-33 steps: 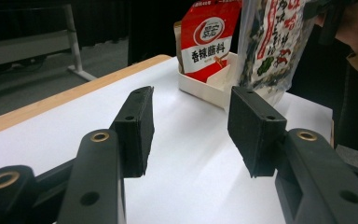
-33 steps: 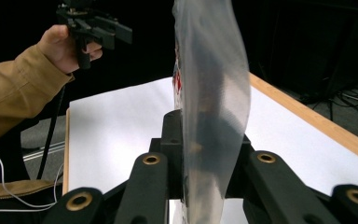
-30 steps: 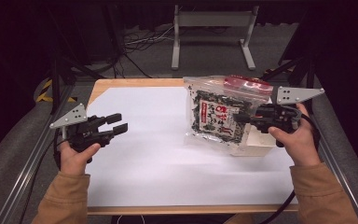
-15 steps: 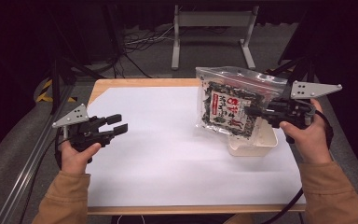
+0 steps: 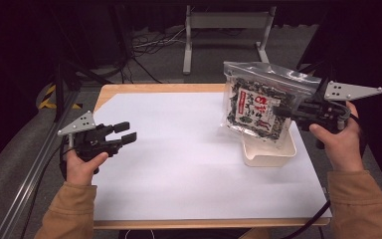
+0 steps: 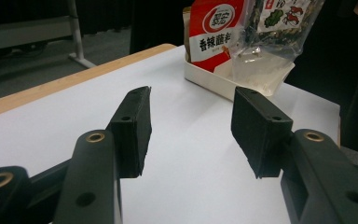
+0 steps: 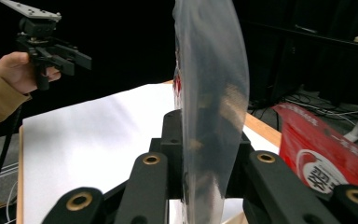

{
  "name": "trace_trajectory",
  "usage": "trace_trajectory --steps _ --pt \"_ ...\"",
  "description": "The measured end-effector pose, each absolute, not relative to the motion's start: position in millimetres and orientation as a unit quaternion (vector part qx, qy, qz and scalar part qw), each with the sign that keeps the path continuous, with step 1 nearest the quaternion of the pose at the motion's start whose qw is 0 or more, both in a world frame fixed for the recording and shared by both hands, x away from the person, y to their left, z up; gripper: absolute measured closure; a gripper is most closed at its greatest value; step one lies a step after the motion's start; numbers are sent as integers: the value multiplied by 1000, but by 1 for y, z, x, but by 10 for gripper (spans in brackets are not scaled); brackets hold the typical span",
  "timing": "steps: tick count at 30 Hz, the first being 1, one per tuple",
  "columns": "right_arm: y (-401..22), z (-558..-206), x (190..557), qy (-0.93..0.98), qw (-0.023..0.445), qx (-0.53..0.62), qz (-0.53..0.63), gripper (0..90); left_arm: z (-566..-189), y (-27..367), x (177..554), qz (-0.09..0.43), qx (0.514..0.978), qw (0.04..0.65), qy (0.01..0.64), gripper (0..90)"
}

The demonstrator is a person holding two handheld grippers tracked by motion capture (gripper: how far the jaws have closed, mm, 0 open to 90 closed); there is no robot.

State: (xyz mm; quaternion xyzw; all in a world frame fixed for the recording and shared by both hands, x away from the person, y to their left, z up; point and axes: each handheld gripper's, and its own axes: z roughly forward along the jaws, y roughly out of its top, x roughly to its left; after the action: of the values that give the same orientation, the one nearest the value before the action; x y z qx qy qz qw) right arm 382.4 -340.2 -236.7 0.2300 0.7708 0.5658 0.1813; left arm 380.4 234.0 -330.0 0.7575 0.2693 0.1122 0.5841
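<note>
My right gripper (image 5: 280,110) is shut on the edge of a clear zip bag (image 5: 255,103) of dark seaweed snacks, and the bag hangs upright above a white tray (image 5: 268,155) at the table's right. In the right gripper view the bag (image 7: 212,70) stands edge-on between the jaws (image 7: 205,140). A red snack packet (image 6: 214,32) leans in the tray (image 6: 209,80). My left gripper (image 5: 125,132) hovers over the table's left side. Its jaws have just been opening a little, and nothing is between them (image 6: 191,100).
A white sheet (image 5: 179,169) covers the wooden table. The red packet (image 7: 326,161) lies right of the right gripper's jaws. Beyond the table's far edge are a metal stand (image 5: 224,30) and floor cables (image 5: 151,47). A rail (image 5: 35,164) runs along the left side.
The right gripper has carried the bag up and to the right, off the tray, and the bag now hangs more upright. The left hand has stayed put.
</note>
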Motion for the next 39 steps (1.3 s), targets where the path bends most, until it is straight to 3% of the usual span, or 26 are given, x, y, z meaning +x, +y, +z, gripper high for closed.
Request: trace_trajectory --steps 26,39 --pt "-377 -250 388 748 240 288 548 757 -331 234 381 116 758 583 269 486" --pt "-378 -272 392 745 246 309 538 756 -332 234 379 121 758 580 272 476"
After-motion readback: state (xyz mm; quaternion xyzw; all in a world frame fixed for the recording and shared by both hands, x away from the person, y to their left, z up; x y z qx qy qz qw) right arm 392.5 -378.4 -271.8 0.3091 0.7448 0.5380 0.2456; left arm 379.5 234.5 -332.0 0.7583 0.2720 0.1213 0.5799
